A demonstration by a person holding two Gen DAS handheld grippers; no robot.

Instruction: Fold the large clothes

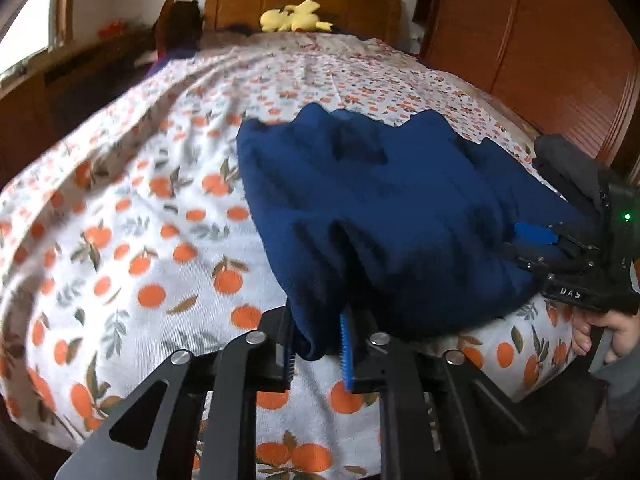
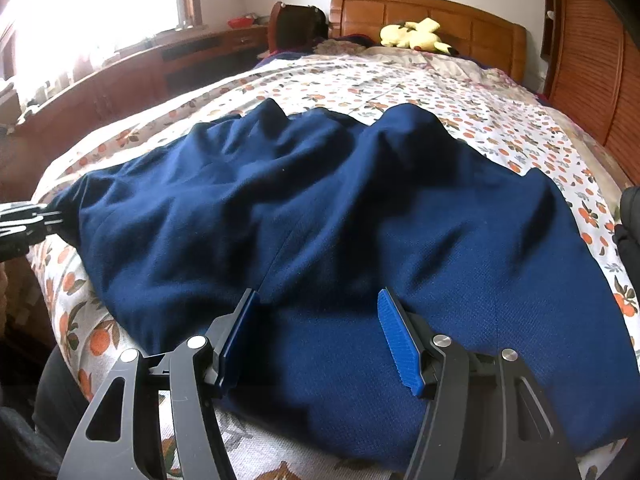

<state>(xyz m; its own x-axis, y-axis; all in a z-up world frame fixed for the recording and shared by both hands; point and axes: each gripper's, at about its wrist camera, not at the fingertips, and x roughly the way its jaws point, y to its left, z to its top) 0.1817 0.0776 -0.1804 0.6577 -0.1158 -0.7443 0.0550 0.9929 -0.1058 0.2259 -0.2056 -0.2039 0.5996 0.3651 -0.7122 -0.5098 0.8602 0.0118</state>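
Observation:
A large navy-blue garment point(image 2: 320, 208) lies rumpled across the near part of the bed. My left gripper point(image 1: 318, 344) is shut on a bunched corner of the garment point(image 1: 380, 208) at the near edge, and the cloth is pinched between the blue pads point(image 1: 346, 354). In the right wrist view the left gripper point(image 2: 24, 220) shows at the far left, at the garment's corner. My right gripper point(image 2: 318, 300) hovers open over the garment's near hem, its pads wide apart with flat cloth beneath them. The right gripper point(image 1: 560, 248) also shows at the right in the left wrist view, held by a hand point(image 1: 604, 332).
The bed has a white sheet with an orange-fruit print point(image 1: 140, 240). A yellow plush toy point(image 2: 416, 36) lies by the wooden headboard point(image 2: 440, 12). A wooden wardrobe point(image 1: 540, 40) stands at the right, a low wooden cabinet point(image 2: 120, 76) under the window at the left. Something dark point(image 2: 630, 216) sits at the bed's right edge.

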